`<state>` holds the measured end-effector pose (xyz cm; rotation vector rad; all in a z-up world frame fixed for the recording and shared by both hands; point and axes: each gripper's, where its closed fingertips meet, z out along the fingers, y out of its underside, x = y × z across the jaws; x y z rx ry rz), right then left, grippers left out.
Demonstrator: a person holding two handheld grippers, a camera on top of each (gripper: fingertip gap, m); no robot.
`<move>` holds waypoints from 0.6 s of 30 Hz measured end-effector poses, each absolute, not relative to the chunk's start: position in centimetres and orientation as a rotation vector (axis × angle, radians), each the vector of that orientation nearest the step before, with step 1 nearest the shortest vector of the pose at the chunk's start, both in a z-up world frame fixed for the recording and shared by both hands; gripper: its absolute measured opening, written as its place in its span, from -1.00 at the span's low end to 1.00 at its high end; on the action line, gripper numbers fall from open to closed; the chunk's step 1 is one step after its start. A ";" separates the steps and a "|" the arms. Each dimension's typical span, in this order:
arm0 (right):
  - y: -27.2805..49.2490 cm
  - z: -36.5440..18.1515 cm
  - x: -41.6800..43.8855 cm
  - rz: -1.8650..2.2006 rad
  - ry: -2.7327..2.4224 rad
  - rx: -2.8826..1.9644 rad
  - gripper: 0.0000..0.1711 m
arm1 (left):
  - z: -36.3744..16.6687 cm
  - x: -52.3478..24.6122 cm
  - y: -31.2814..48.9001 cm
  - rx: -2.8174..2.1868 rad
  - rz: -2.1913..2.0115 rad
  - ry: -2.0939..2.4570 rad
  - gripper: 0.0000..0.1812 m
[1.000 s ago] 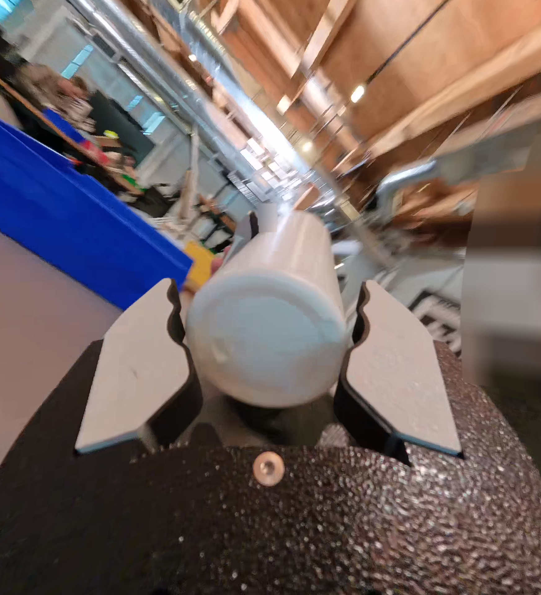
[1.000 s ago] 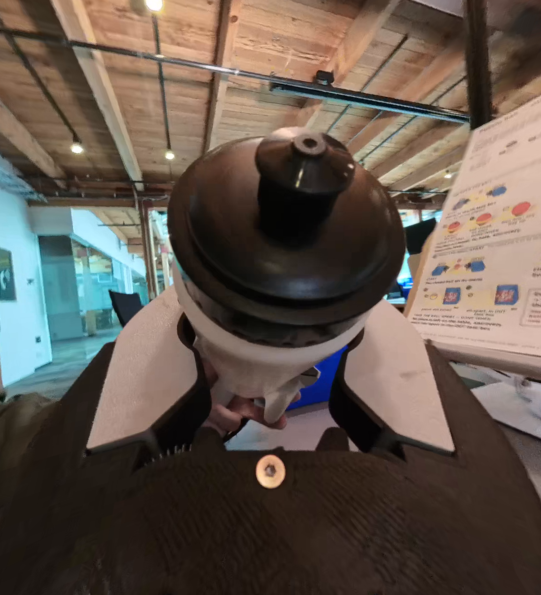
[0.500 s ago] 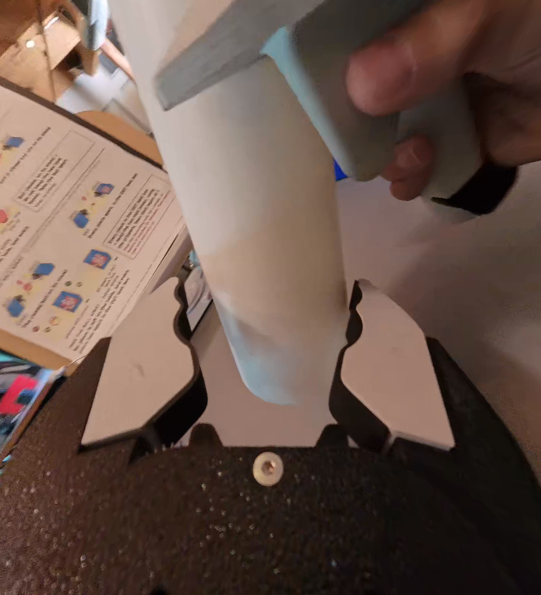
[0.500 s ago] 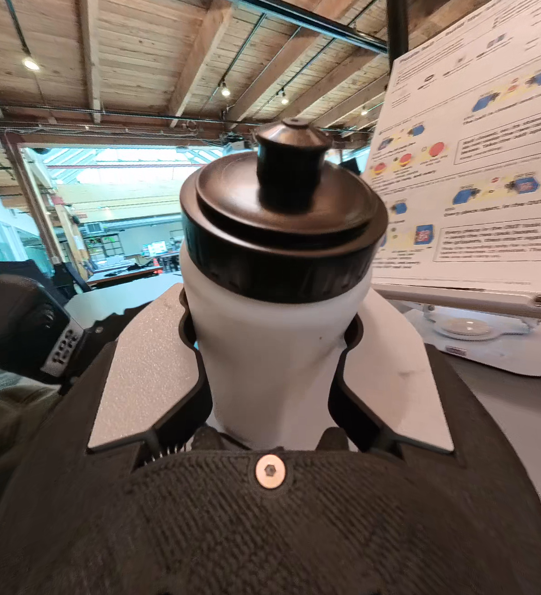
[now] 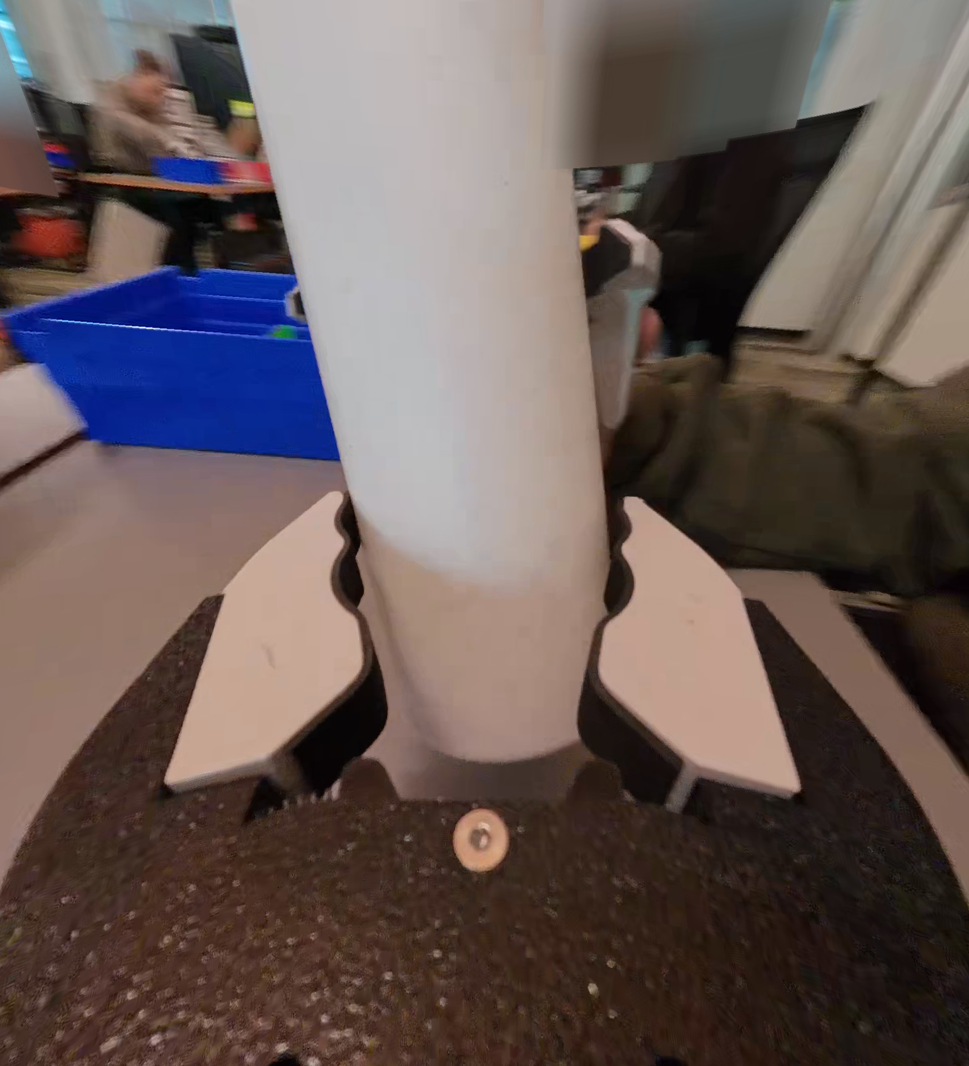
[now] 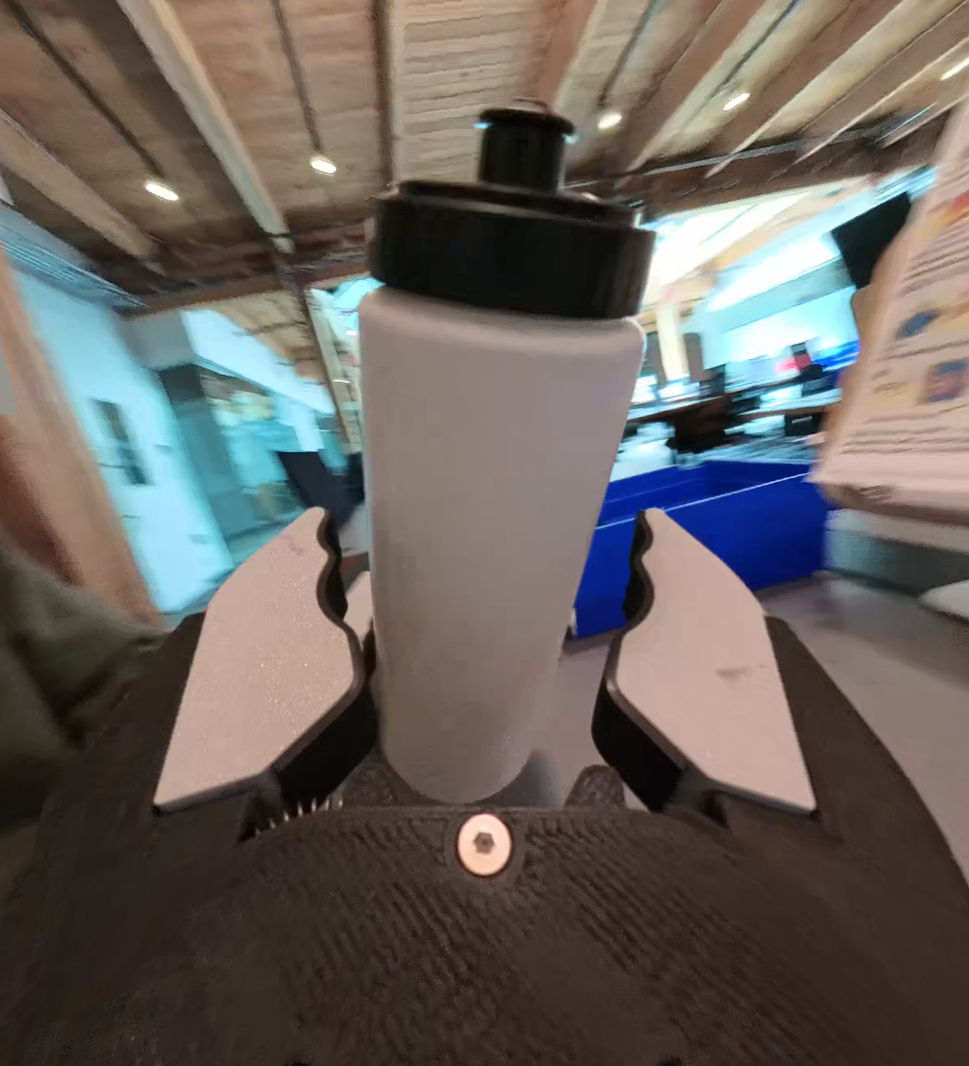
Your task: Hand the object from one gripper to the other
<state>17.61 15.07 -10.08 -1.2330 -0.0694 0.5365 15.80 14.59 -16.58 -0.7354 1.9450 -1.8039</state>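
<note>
A white bottle (image 5: 447, 346) with a black cap (image 6: 505, 248) stands upright between both pairs of fingers. In the left wrist view my left gripper (image 5: 482, 507) is shut on its lower body, both fingers pressed against its sides. The bottle's base shows just above the gripper's body, and its top runs out of frame. In the right wrist view the bottle (image 6: 493, 490) stands between the fingers of my right gripper (image 6: 485, 519), which is open with a gap on each side. The blue bin shows through the right-hand gap.
A blue bin (image 5: 170, 375) stands on the grey table (image 5: 124, 548) behind the bottle and also shows in the right wrist view (image 6: 701, 519). An olive cloth (image 5: 816, 490) lies to the right. A printed sheet on a board (image 6: 932, 346) stands at the right. People sit far back (image 5: 141, 115). The grippers' ends are close to 6 cm from one another.
My right gripper, shut on the bottle before, has opened and drawn back a little. My left gripper has closed on the bottle's lower body. Both views have swung round.
</note>
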 end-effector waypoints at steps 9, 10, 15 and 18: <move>15.0 -9.4 14.8 0.729 -0.153 -1.199 0.09 | -16.6 13.5 12.5 -0.662 -2.185 2.036 -0.10; 15.2 -9.5 15.2 0.723 -0.137 -1.212 0.09 | -16.8 13.8 12.5 -0.685 -2.152 2.043 -0.11; 16.0 -10.5 20.4 0.321 0.069 -1.303 0.08 | -17.3 17.0 15.3 -0.794 -1.717 1.874 -0.07; 16.0 -10.7 22.7 0.139 0.198 -1.315 0.08 | -18.0 18.5 15.7 -0.804 -1.431 1.852 -0.03</move>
